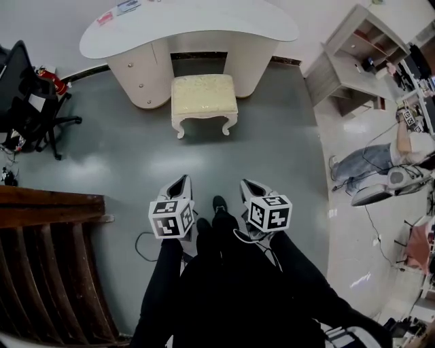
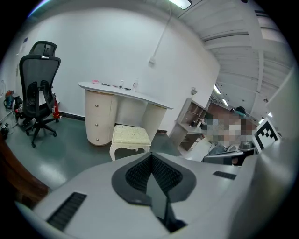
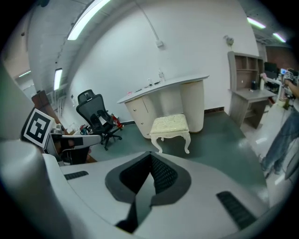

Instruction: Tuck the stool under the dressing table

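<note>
**Position of work.** The stool [image 1: 204, 95] stands on the floor at the table [image 1: 190, 20], in front of the knee gap between the drawer pedestal [image 1: 139, 75] on the left and the support [image 1: 262, 58] on the right. Its far edge lies at or just under the table's rim. Most of the seat is out, so the tuck is judged not yet done.

**Hazards.**
- The gap looks only a little wider than the stool. A push off centre would likely skew it and drive a curved leg into the pedestal or the support.
- A high push on the padded seat could tip the stool rather than slide it.
- A cable [image 1: 139, 245] lies on the floor near the person's left foot and could snag a step forward.

**Pose.** The left tool [image 1: 182, 178] and right tool [image 1: 246, 182] are held low and close to the body, side by side. Both point forward at the stool, well apart from it.

**Tool state.** Each gripper view shows the jaws clenched tip to tip, with nothing between them.
</note>
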Motion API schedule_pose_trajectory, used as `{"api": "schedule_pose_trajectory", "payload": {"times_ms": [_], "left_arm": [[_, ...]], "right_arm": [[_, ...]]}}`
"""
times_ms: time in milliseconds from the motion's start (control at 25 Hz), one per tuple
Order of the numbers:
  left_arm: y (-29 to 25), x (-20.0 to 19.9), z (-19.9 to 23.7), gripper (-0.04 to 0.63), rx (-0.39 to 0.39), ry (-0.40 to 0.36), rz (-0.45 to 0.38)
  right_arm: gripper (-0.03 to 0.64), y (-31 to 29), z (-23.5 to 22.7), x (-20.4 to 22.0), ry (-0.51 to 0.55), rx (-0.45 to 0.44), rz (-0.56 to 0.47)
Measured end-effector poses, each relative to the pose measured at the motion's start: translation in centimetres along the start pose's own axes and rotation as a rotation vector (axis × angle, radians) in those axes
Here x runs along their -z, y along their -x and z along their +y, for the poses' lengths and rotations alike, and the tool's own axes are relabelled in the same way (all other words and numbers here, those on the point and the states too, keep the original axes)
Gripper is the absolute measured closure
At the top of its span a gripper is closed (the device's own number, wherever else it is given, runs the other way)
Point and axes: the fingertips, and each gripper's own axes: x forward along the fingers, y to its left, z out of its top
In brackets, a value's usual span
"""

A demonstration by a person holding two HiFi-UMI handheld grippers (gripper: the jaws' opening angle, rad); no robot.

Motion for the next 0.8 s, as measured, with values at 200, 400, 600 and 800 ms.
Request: {"api": "schedule_pose_trajectory", "payload": {"times_ms": [200, 400, 600, 800], "left_arm": [[-0.2, -0.8, 1.1, 0.588, -0.008, 0.010, 0.004], [-1.0, -1.5, 3.0, 0.588, -0.028, 0.022, 0.012], [-3.3, -2.7, 4.4, 0.588, -0.042, 0.032, 0.014], [-6.4, -4.5, 5.8, 0.588, -0.052, 0.041, 0.019]], "right_arm": [[0.612, 0.1, -1.8, -1.2, -0.063, 0.057, -0.017], [0.612, -0.9, -3.5, -2.2, -0.106, 0.102, -0.002], [0.612, -3.4, -4.5, -3.3, -0.111, 0.112, 0.024], [0.612, -6.3, -5.2, -5.9, -0.090, 0.111, 0.047]]}}
